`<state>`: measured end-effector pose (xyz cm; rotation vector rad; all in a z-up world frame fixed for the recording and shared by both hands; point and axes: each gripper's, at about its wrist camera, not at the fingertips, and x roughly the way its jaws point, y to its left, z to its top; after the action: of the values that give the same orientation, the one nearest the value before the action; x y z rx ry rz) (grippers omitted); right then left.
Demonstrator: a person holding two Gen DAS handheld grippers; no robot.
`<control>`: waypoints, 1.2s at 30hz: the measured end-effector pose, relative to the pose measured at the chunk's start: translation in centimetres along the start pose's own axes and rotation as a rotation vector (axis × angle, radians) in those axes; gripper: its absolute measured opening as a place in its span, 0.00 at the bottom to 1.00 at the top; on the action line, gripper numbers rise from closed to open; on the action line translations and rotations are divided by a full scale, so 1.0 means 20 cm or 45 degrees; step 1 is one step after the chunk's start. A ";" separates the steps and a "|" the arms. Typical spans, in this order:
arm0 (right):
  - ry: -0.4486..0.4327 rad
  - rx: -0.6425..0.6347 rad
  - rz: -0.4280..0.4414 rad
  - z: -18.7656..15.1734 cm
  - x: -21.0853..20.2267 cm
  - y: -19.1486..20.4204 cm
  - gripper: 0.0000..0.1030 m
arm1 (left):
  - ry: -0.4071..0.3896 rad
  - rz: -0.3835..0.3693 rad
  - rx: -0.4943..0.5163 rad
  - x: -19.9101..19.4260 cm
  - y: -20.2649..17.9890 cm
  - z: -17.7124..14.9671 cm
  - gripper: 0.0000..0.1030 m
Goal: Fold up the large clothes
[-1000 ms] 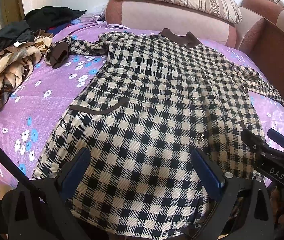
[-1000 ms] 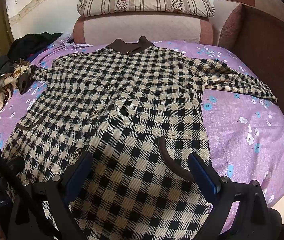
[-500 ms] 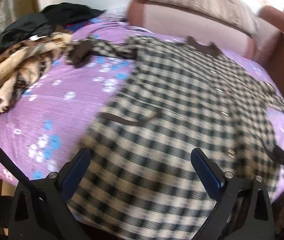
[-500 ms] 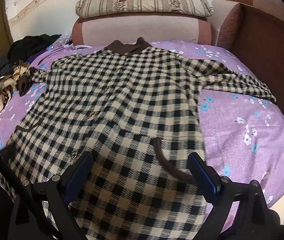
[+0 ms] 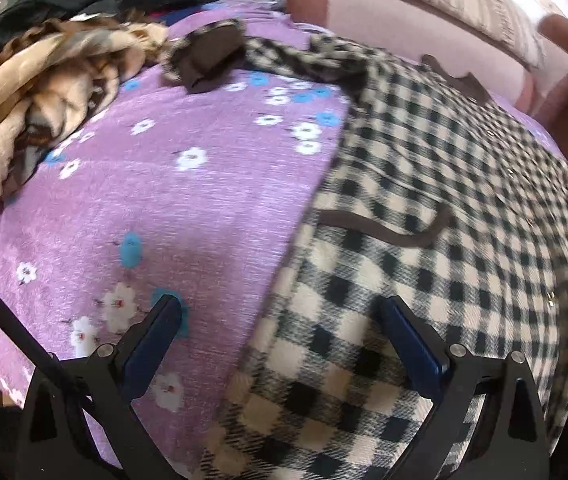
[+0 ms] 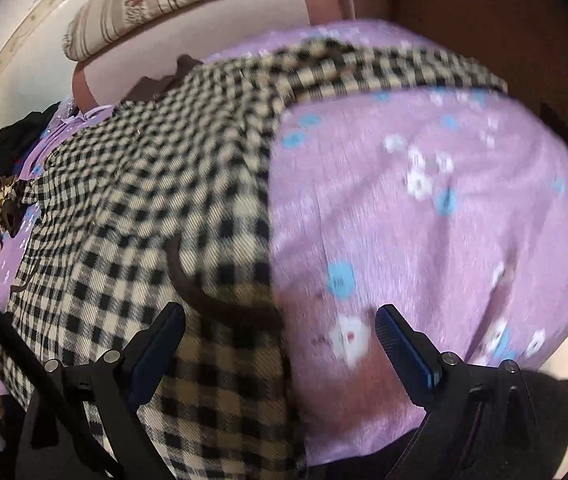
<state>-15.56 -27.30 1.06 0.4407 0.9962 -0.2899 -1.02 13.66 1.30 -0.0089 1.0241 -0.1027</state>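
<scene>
Both tools swing out to the coat's side edges.
Left tool (image 5: 280, 320) and right tool (image 6: 280, 316), wide open and empty, now straddle the coat's (image 5: 443, 184) hem edges on the bed (image 5: 188, 208), ready to grip.

Home bedroom; bed w/ purple floral sheet (image 5: 212, 200); striped pillow (image 6: 188, 4); clothes pile (image 5: 48, 80)

A purple floral bedspread (image 5: 188, 208), a tan-brown clothes heap (image 5: 40, 92) and a striped pillow (image 6: 172, 4) show.
</scene>
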 end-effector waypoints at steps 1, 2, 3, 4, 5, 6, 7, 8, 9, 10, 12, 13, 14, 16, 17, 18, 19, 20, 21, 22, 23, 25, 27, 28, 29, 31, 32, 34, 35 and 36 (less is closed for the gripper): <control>0.019 0.010 0.017 -0.01 0.02 -0.01 0.96 | 0.006 -0.032 0.027 -0.01 -0.03 -0.01 0.96; 0.039 0.023 0.041 -0.03 0.03 -0.03 0.96 | 0.014 -0.045 0.065 -0.01 -0.06 -0.03 0.88; 0.049 0.032 0.056 -0.04 0.04 -0.03 0.96 | 0.017 -0.039 0.100 -0.02 -0.09 -0.03 0.81; 0.041 0.025 0.050 -0.06 0.04 -0.02 0.96 | 0.011 -0.047 0.136 -0.04 -0.13 -0.04 0.66; 0.040 0.000 0.047 -0.08 0.04 0.00 0.96 | 0.018 -0.072 0.151 -0.06 -0.15 -0.05 0.47; 0.043 -0.016 0.057 -0.10 0.04 0.01 0.95 | 0.027 -0.088 0.152 -0.07 -0.17 -0.06 0.37; 0.041 -0.034 0.071 -0.12 0.04 0.03 0.89 | 0.035 -0.084 0.145 -0.08 -0.18 -0.06 0.21; 0.040 -0.050 0.072 -0.14 0.03 0.04 0.83 | 0.044 -0.075 0.133 -0.08 -0.19 -0.05 0.11; 0.036 -0.092 0.053 -0.16 0.03 0.07 0.63 | 0.057 -0.076 0.108 -0.09 -0.19 -0.04 0.11; 0.029 -0.132 0.037 -0.17 0.02 0.09 0.40 | 0.066 -0.081 0.085 -0.09 -0.19 -0.02 0.09; 0.043 -0.166 0.074 -0.15 0.00 0.11 0.20 | 0.074 -0.108 0.033 -0.13 -0.18 -0.01 0.08; 0.062 -0.145 0.105 -0.14 -0.01 0.08 0.11 | 0.074 -0.131 0.015 -0.17 -0.18 -0.02 0.08; 0.075 -0.127 0.133 -0.13 -0.02 0.06 0.08 | 0.070 -0.153 0.000 -0.21 -0.17 -0.03 0.08; 0.096 -0.070 0.235 -0.13 -0.09 -0.02 0.06 | 0.060 -0.193 -0.020 -0.30 -0.17 -0.06 0.08; 0.100 -0.076 0.232 -0.14 -0.12 -0.03 0.05 | 0.059 -0.207 -0.027 -0.35 -0.18 -0.10 0.08; 0.103 -0.086 0.227 -0.15 -0.15 -0.05 0.04 | 0.063 -0.208 -0.033 -0.37 -0.18 -0.12 0.08; 0.107 -0.091 0.221 -0.17 -0.17 -0.06 0.01 | 0.071 -0.197 -0.040 -0.39 -0.19 -0.16 0.07; 0.119 -0.089 0.212 -0.19 -0.19 -0.07 0.01 | 0.080 -0.172 -0.046 -0.40 -0.19 -0.20 0.06; 0.138 -0.079 0.200 -0.22 -0.19 -0.09 0.01 | 0.084 -0.132 -0.044 -0.39 -0.19 -0.22 0.06; 0.150 -0.074 0.188 -0.23 -0.19 -0.10 0.01 | 0.082 -0.076 -0.038 -0.38 -0.19 -0.24 0.06; 0.163 -0.082 0.153 -0.26 -0.18 -0.12 0.01 | 0.076 -0.050 -0.037 -0.38 -0.18 -0.26 0.06; 0.159 -0.090 0.125 -0.26 -0.18 -0.14 0.02 | 0.061 -0.053 -0.056 -0.40 -0.15 -0.26 0.06; 0.108 -0.027 0.156 -0.21 -0.20 -0.19 0.02 | 0.022 -0.042 -0.072 -0.45 -0.12 -0.24 0.07; 0.062 0.020 0.155 -0.16 -0.22 -0.24 0.04 | -0.013 -0.024 -0.075 -0.48 -0.11 -0.23 0.08; 0.025 0.060 0.149 -0.11 -0.23 -0.28 0.07 | -0.036 -0.013 -0.075 -0.50 -0.12 -0.22 0.14; -0.039 0.129 0.143 -0.02 -0.24 -0.35 0.25 | -0.058 -0.021 -0.075 -0.52 -0.13 -0.18 0.28; -0.101 0.181 0.120 0.08 -0.22 -0.43 0.30 | -0.067 -0.032 -0.079 -0.53 -0.15 -0.17 0.37; -0.173 0.254 0.072 0.20 -0.21 -0.52 0.45 | -0.078 -0.053 -0.071 -0.54 -0.19 -0.15 0.41; -0.203 0.298 0.056 0.28 -0.17 -0.59 0.48 | -0.075 -0.056 -0.060 -0.54 -0.22 -0.15 0.42; -0.221 0.349 0.057 0.37 -0.12 -0.67 0.51 | -0.068 -0.055 -0.052 -0.54 -0.25 -0.14 0.43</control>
<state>-17.09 -42.52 3.65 0.6742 0.7784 -0.4192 -9.46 9.75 9.33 -0.0707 0.9723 -0.1204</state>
